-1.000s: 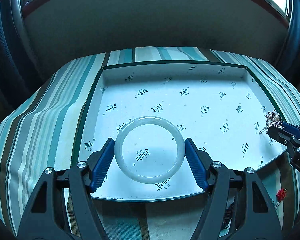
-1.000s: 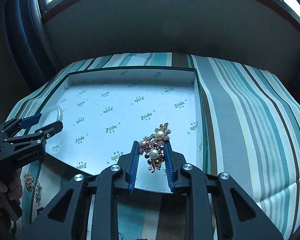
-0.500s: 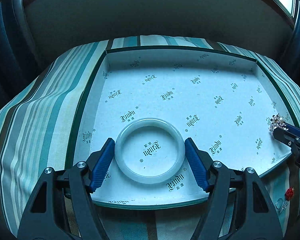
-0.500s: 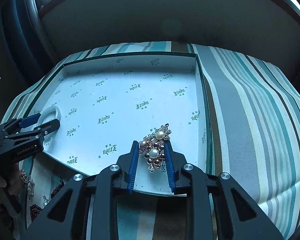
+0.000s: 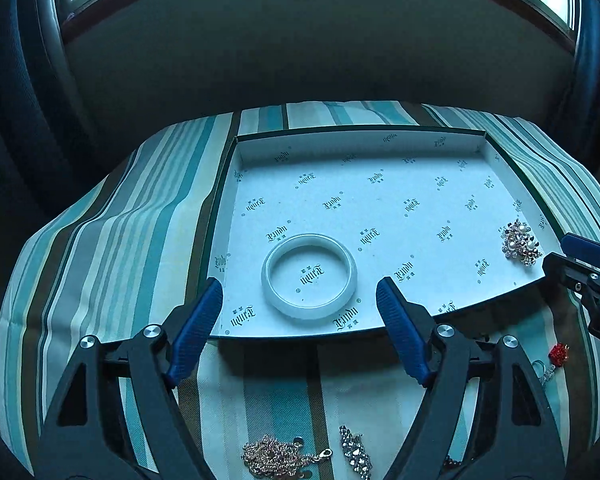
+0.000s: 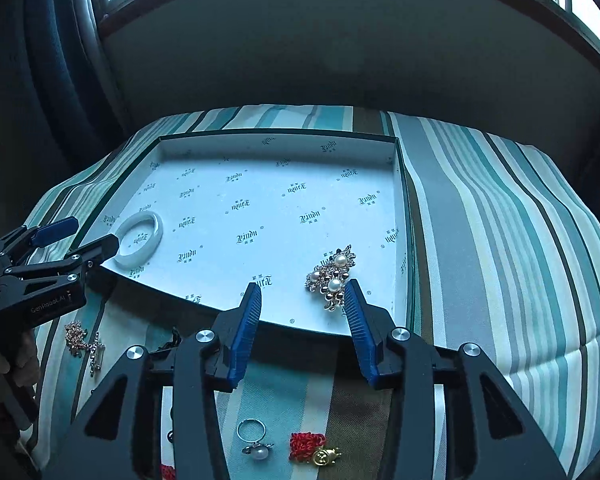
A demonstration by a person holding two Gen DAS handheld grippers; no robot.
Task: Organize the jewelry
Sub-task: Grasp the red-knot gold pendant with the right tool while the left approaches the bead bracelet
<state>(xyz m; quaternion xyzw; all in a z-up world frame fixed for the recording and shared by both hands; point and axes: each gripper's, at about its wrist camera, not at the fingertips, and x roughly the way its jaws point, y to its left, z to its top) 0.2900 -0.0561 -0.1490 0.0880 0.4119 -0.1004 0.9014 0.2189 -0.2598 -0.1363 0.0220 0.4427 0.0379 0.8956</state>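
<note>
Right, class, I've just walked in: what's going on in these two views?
A person with a gripper in each hand is sorting jewelry into a box. The left gripper has just been opening and nothing is between its jaws; the bangle lies in the box. The right gripper has just been opening too, leaving the brooch on the box floor. More pieces, including a ring, wait on the striped cloth.

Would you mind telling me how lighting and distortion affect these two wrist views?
Left wrist view: dim with a blue cast, windows blown out, fisheye bends the box rim; white bangle stays sharp. Right wrist view: same cast and curvature; pearl brooch is crisp.
</note>
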